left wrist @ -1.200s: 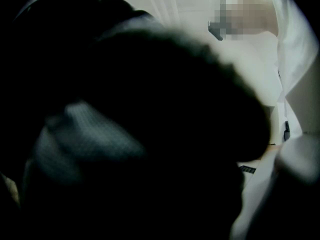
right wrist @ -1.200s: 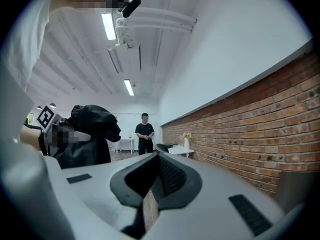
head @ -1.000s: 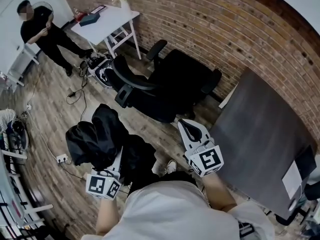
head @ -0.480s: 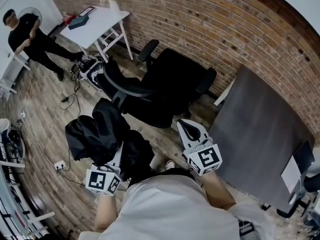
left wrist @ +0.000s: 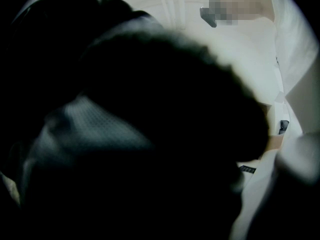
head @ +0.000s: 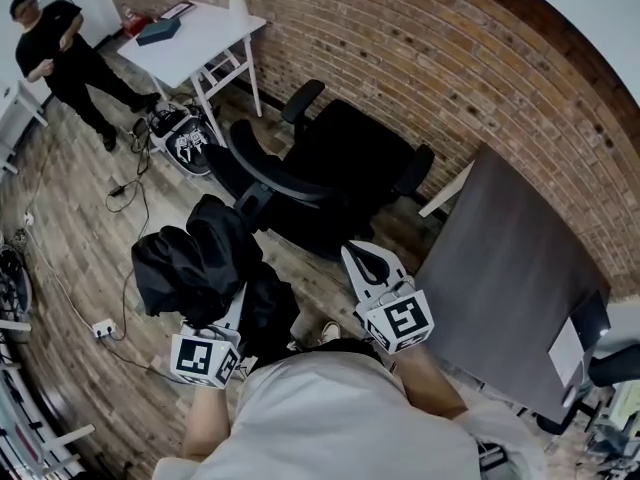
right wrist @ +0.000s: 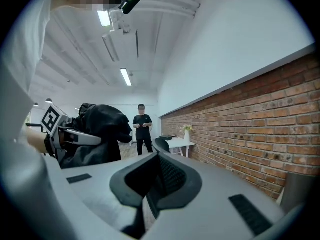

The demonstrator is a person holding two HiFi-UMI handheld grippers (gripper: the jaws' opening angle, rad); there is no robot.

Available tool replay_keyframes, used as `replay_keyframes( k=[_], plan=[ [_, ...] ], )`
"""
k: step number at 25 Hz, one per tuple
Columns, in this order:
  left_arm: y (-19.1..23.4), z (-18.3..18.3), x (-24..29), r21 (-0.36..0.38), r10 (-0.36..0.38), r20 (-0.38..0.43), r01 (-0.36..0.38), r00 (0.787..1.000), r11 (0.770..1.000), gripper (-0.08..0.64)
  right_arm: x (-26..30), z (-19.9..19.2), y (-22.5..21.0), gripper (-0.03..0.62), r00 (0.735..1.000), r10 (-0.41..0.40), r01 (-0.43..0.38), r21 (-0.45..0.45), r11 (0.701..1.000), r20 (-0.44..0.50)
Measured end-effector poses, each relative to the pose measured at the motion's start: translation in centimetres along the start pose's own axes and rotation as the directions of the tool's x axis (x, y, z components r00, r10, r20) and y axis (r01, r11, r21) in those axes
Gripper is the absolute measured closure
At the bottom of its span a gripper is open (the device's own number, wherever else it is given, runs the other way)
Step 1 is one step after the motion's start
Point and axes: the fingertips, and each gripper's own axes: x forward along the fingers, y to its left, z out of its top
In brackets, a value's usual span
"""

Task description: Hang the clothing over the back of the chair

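My left gripper [head: 232, 303] is shut on a bunched black garment [head: 195, 260], which hangs over its jaws and hides them. In the left gripper view that dark cloth [left wrist: 150, 134] fills almost the whole picture. My right gripper [head: 362, 260] holds nothing, its jaws closed together, and it sits to the right of the garment. A black office chair [head: 335, 163] stands just ahead of both grippers, against the brick wall, its curved back [head: 262, 163] on the left side. The right gripper view shows the garment [right wrist: 102, 126] on the left gripper [right wrist: 65, 134] at left.
A dark grey table [head: 510, 288] stands at the right. A white table [head: 195, 33] with a vase is at the far left by the brick wall. A person [head: 60, 38] stands beyond it. A bag [head: 182, 138], cables [head: 130, 188] and a power strip [head: 103, 326] lie on the wood floor.
Both grippers have come closer to the chair, the right one shifting a little to the left. The garment stays in the left gripper. The person at the back has shifted stance.
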Motion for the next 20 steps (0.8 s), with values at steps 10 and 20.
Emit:
replay_keyframes(
  k=[10,20],
  plan=[
    [2.6,2.0,1.3,-0.005,-0.052,0.036,0.052,0.998,0.999,0.397,1.2,2.2,0.3,0.574,0.998,-0.056,0.055,-0.068,0.996,-0.007],
    [3.7,7.2,10.0,0.162,-0.140,-0.009,0.140,0.990,0.977,0.397,-0.4,1.4,-0.3,0.574,0.992,-0.127,0.127,-0.035,0.991,-0.010]
  ],
)
